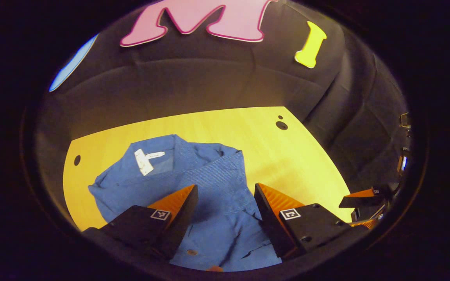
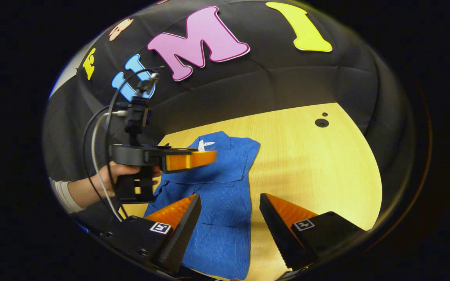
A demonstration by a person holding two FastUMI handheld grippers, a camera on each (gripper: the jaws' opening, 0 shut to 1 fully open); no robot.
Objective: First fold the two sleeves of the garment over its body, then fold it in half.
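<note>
A: The garment (image 2: 225, 203)?
B: Cloth, matt, finely ribbed, with a papery-looking neck label (image 1: 145, 159).
A: And the table (image 2: 318, 164)?
B: Pale wood grain, smooth, with a slight sheen.
A: The left hand-held gripper (image 1: 225, 207)?
B: Matt, plastic-looking body; its fingers (image 1: 275, 201) carry ridged pads.
A: The booth wall (image 1: 193, 86)?
B: Soft, matt cloth.

The garment (image 2: 217, 195) lies on the table (image 2: 318, 168), left gripper (image 2: 193, 160) above its left part.

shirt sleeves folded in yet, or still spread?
Folded in, apparently: the blue shirt lies as a narrow strip on the table, no sleeve sticking out sideways. Not halved yet; the collar label is exposed.
</note>
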